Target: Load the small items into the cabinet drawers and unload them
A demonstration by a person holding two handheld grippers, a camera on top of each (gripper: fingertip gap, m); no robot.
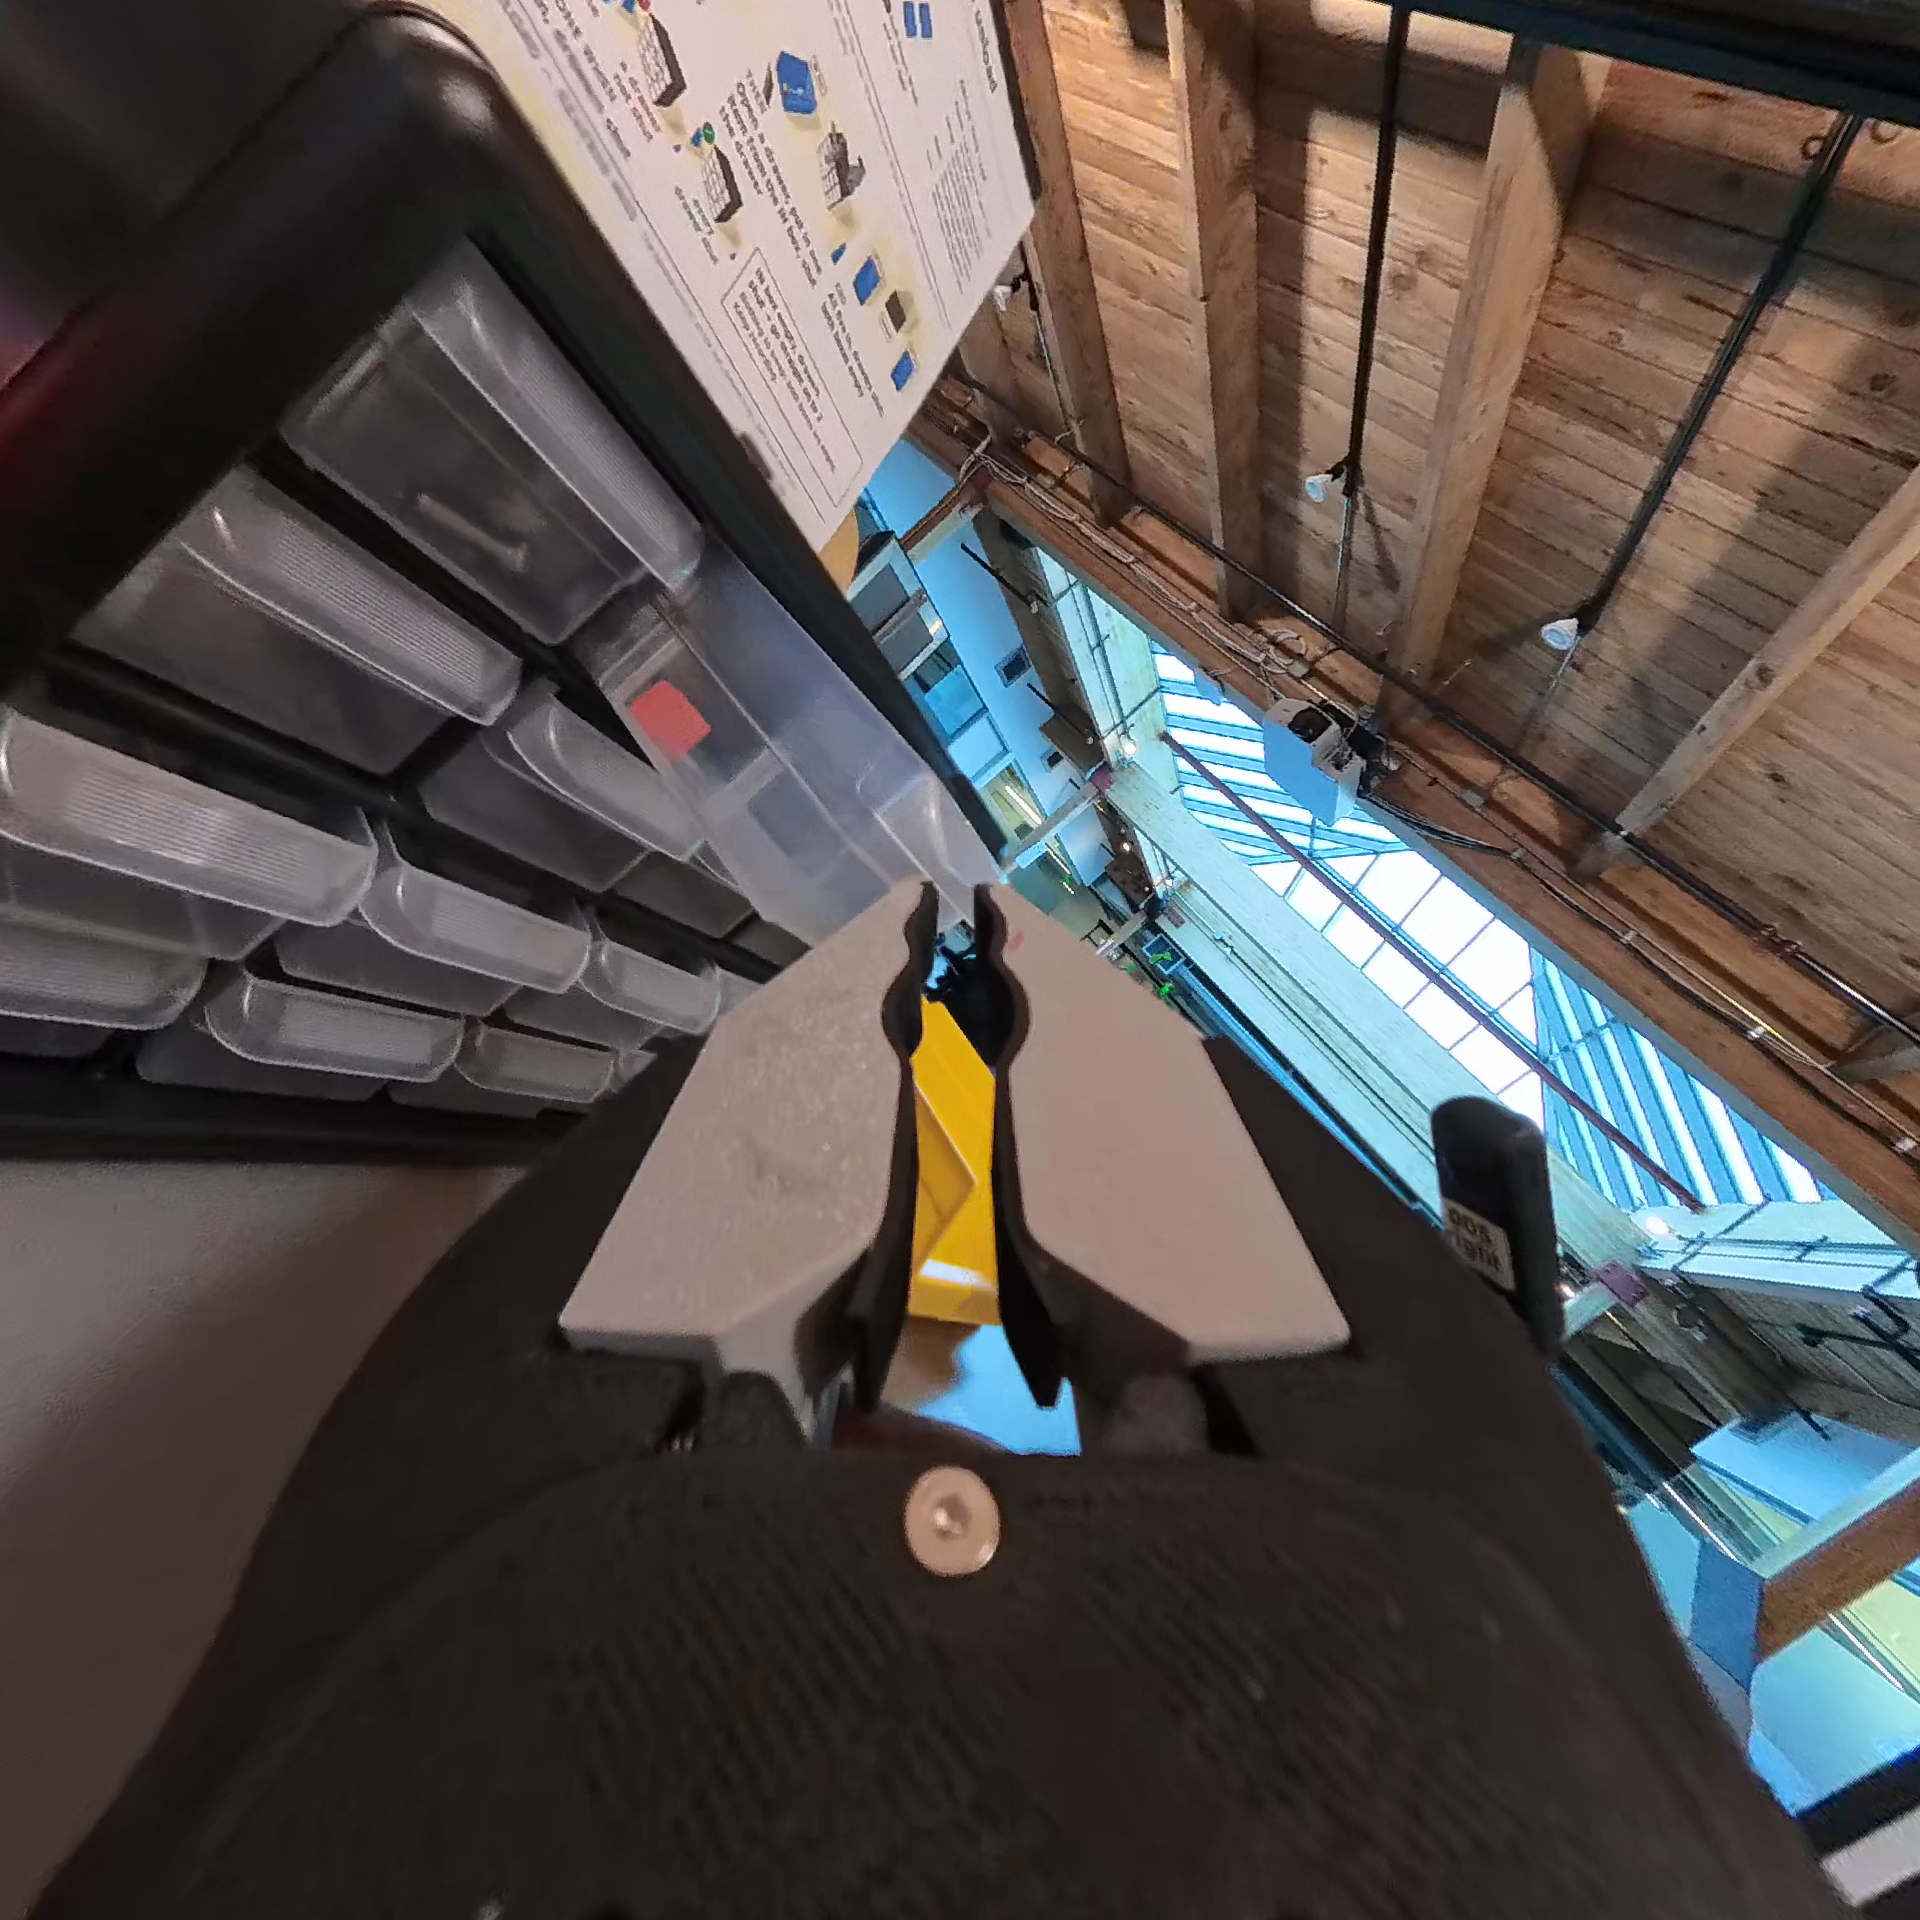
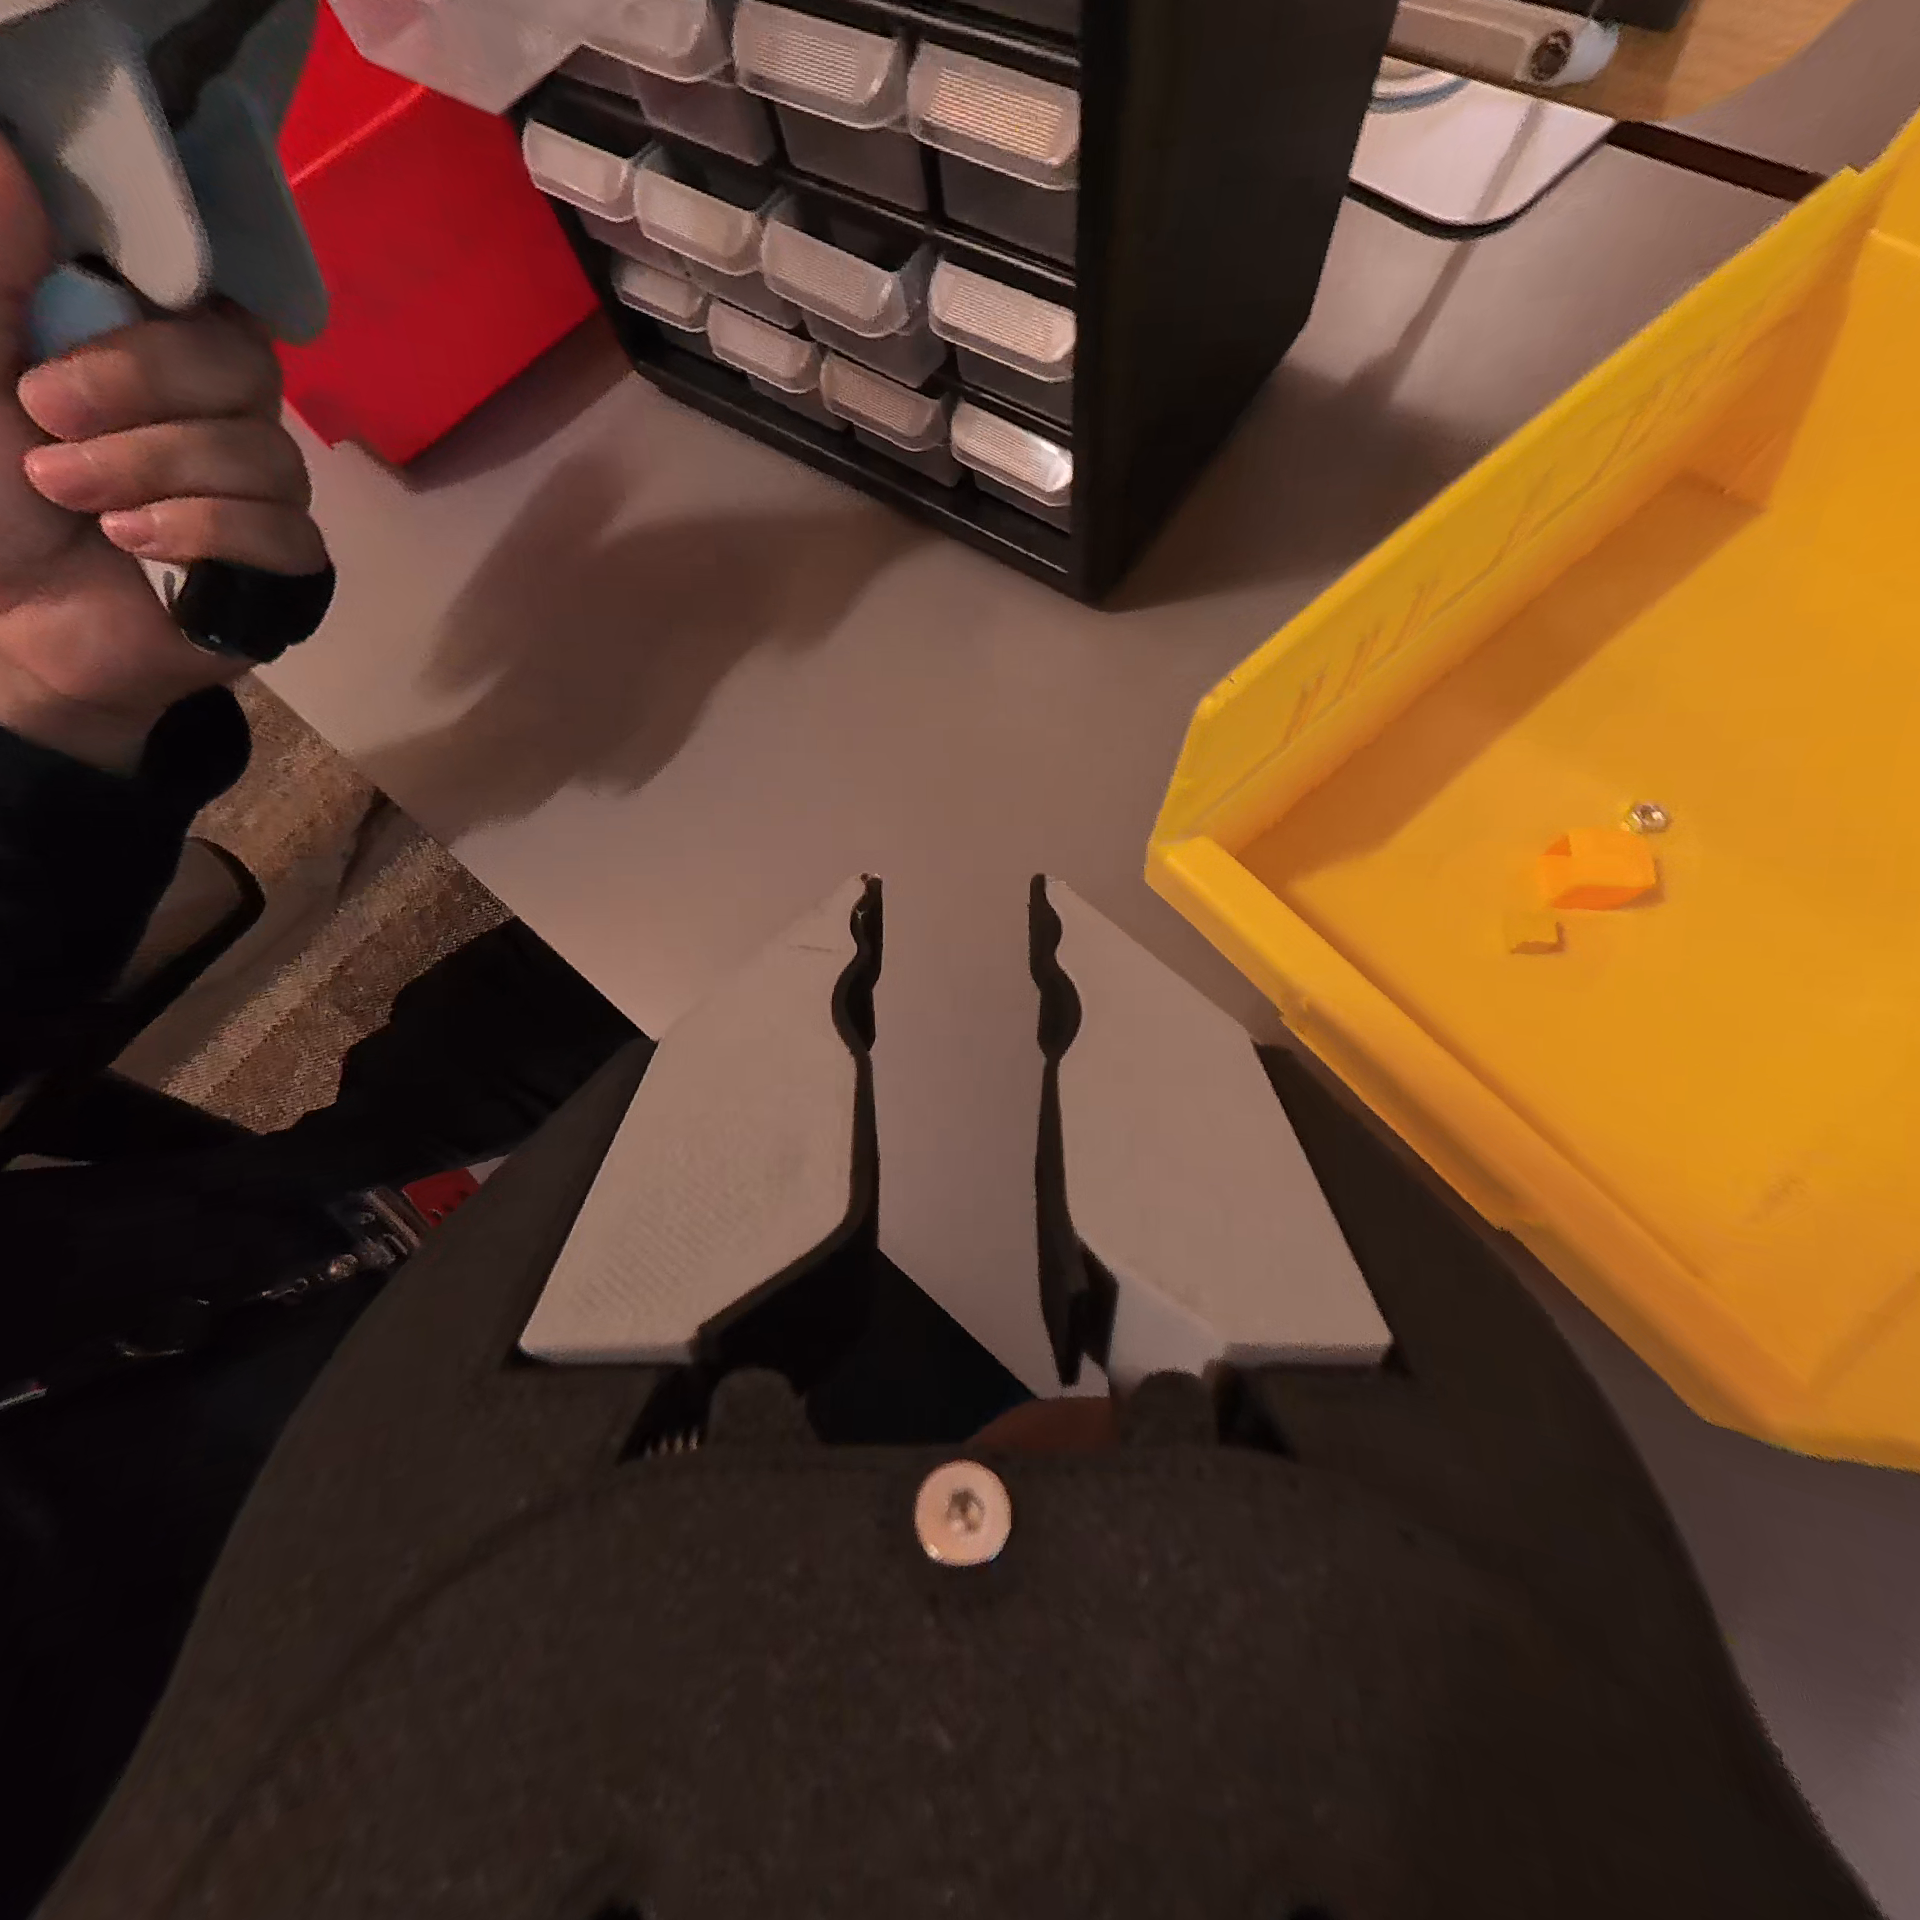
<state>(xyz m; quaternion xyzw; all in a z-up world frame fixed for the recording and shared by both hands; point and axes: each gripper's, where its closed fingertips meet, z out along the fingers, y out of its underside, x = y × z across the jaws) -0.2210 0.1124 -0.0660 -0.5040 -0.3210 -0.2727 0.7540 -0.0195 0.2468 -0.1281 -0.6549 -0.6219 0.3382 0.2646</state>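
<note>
The left gripper [image 1: 956, 899], fingers nearly together, pinches the front lip of the pulled-out clear plastic drawer [image 1: 800, 769] of the black cabinet [image 2: 1195, 312]. The right gripper [image 2: 956, 894] hovers apart over the grey counter [image 2: 831, 727], beside the yellow plastic bin [image 2: 1351, 1039].

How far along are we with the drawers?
Done: one clear drawer is pulled out, a red item inside. In hand: left hand-held gripper closed at its front lip; right hand-held gripper open, empty. Left: orange pieces lie in yellow bin.

The cabinet [image 2: 1195, 312] stands on the table [image 2: 727, 675] between two bins [image 2: 1351, 1039].
</note>
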